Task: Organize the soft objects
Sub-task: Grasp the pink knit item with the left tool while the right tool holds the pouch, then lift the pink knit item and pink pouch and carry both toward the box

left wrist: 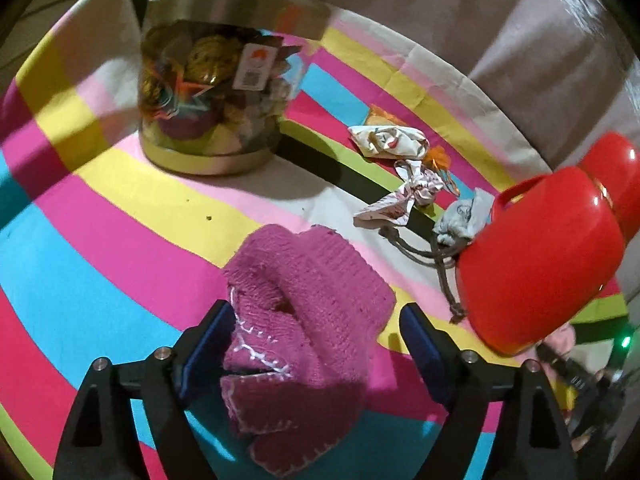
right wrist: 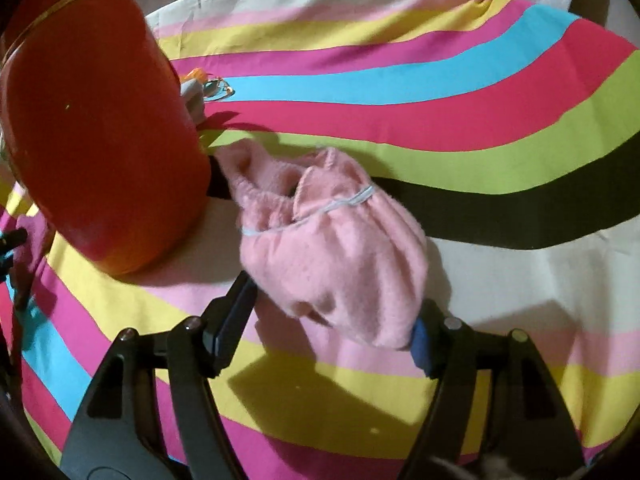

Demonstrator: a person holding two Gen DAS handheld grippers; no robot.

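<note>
A striped cloth (right wrist: 480,120) is spread beneath a red container (left wrist: 540,264). A magenta knitted piece (left wrist: 304,320) with white stitching is seen between the spread fingers of the left gripper (left wrist: 316,344); a fuzzy pale pink piece (right wrist: 332,248) lies between the parted fingers of the right gripper (right wrist: 332,332)

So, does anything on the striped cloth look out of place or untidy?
Yes. Several crumpled small fabric pieces and a grey pouch with loose cords lie scattered beside the red container, not gathered. The magenta knit piece is bunched between the open left gripper; the pale pink cloth is rumpled before the right gripper.
</note>
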